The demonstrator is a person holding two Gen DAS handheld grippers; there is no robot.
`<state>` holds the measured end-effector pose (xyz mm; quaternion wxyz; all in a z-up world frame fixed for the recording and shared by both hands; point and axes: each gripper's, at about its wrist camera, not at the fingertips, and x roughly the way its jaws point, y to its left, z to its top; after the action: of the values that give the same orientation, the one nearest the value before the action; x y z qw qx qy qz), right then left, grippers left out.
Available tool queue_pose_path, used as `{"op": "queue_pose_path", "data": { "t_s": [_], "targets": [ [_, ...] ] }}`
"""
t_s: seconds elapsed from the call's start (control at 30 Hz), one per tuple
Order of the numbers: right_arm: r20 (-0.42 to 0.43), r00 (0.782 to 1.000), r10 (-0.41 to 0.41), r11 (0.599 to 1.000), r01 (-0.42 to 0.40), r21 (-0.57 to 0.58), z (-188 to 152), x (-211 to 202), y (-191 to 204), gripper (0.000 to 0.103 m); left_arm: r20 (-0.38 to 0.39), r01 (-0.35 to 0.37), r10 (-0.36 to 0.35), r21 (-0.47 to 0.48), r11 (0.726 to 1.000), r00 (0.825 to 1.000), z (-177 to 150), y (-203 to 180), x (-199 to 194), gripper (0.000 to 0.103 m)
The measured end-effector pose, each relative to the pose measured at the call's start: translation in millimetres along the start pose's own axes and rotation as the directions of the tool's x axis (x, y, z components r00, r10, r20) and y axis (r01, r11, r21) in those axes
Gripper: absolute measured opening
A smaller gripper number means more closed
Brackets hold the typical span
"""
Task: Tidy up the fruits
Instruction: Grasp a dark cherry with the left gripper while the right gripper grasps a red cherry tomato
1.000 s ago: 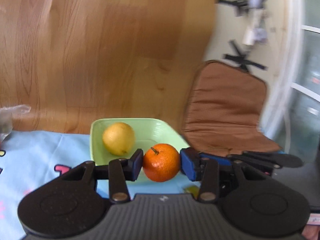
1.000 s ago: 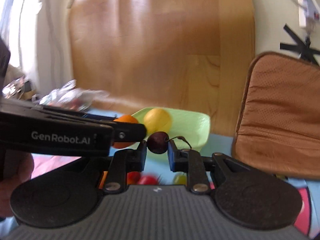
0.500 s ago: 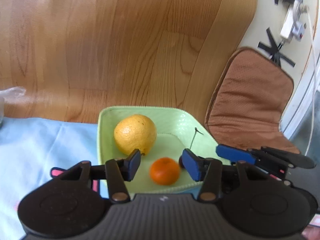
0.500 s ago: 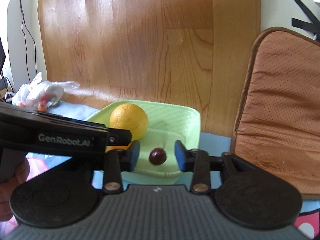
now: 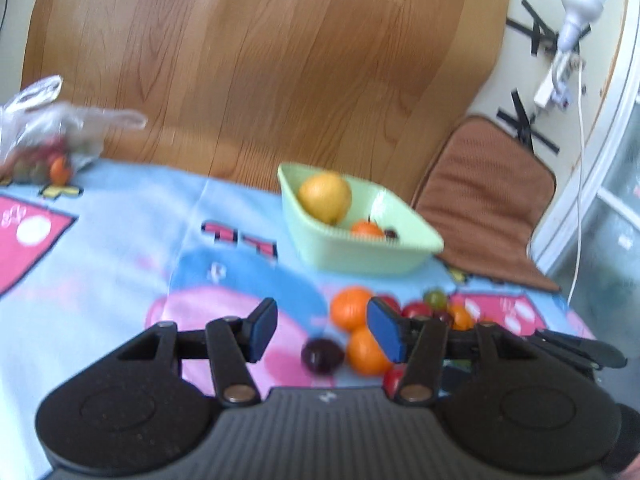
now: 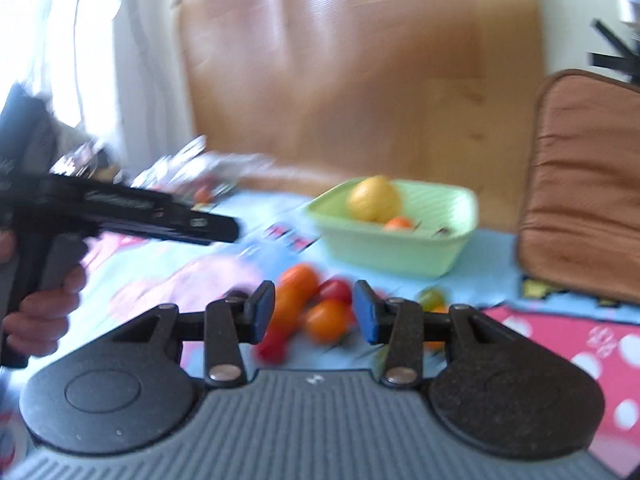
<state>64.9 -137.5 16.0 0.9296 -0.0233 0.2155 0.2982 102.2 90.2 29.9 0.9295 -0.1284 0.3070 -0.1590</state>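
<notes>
The left gripper (image 5: 322,330) has its jaws apart and nothing is between them. Just beyond its right jaw lie two round orange mandarins (image 5: 352,307), and a dark purple round fruit (image 5: 322,356) sits below the gap, on the blue and pink cartoon cloth (image 5: 120,264) that covers the tabletop. Small red and green tomatoes (image 5: 434,304) are behind the right jaw. Farther ahead stands the pale green plastic rectangular basket (image 5: 360,256), which holds a yellow lemon (image 5: 325,197), one small orange fruit and a dark cherry. Far to the left of the jaws is a crumpled clear plastic bag (image 5: 48,128) with more small fruit inside.

The right gripper (image 6: 314,312) also has its jaws apart and empty. Through the gap a blurred heap of orange and red fruit (image 6: 326,318) shows on the cloth. The same basket (image 6: 394,250) is ahead, slightly right. A brown padded chair cushion (image 6: 584,184) stands far right. To the left of the jaws a hand (image 6: 38,312) holds the black handle of the other gripper.
</notes>
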Motion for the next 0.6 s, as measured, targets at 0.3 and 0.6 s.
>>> {"op": "queue_pose_path", "data": {
  "t_s": [0.3,0.6],
  "targets": [
    [-0.128,0.991,-0.035,0.998,0.027,-0.065,-4,33,19,0.044,-0.062,0.040,-0.038,0.032,0.999,0.997,-16,5,16,0.042],
    [-0.133,0.991,-0.032,0.999,0.029,-0.025,-11,24,20,0.027,-0.061,0.058,-0.059,-0.023,0.998,0.996,-29,6,4,0.027]
  ]
}}
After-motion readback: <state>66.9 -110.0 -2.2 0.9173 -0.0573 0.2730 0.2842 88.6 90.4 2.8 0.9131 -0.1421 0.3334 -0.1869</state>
